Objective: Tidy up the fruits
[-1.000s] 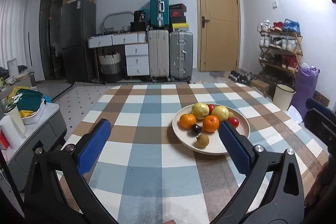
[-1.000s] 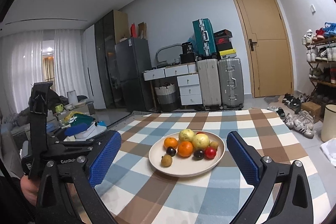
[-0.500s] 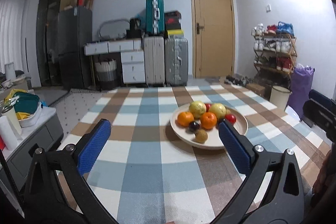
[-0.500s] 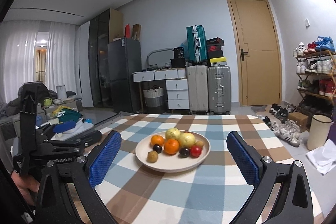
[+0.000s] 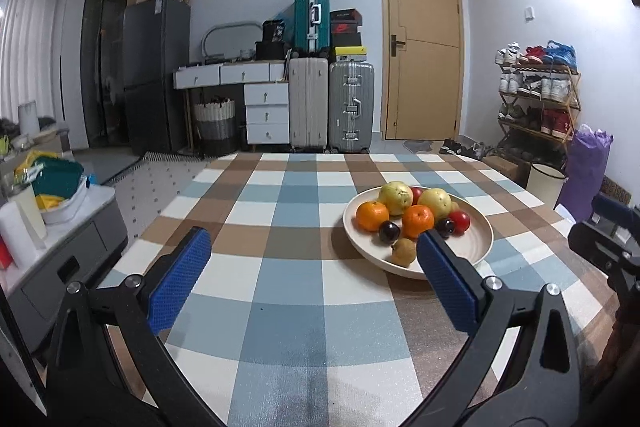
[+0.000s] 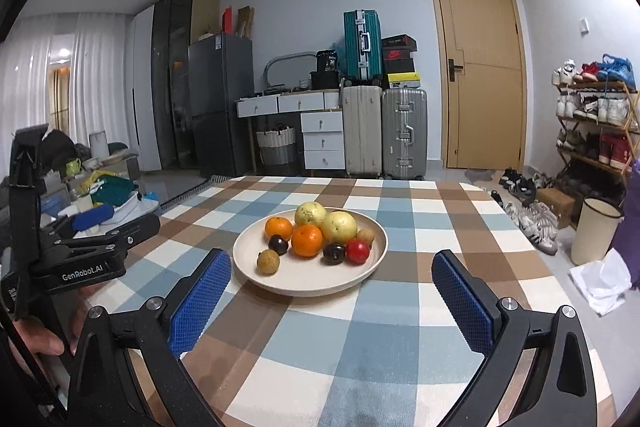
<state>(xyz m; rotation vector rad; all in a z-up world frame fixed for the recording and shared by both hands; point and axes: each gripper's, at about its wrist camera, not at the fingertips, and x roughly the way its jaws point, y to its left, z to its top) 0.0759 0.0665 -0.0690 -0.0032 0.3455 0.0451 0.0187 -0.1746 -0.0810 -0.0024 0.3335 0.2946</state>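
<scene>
Both grippers hover w/ jaws spread wide, holding nothing: left gripper [image 5: 314, 269] low over the table's near edge, right gripper [image 6: 332, 291] just short of the plate [image 6: 372, 253]. All fruit sits piled on that plate, mid-table toward the right edge. Step: can't settle it. Fits fruit already gathered, or a pile waiting to be sorted out; no other dish in view.

Count:
- oranges [image 6: 307, 239]: 2
- yellow-green guavas [image 6: 339, 226]: 2
- dark plums [image 6: 333, 253]: 2
- red fruit [image 6: 357, 251]: 1 in right view; left view hints at 2nd behind the guavas
- brown longans [image 6: 267, 262]: 2

Black claw [image 6: 331, 301] frames, blue textured pads [image 6: 200, 303], silver screws
</scene>
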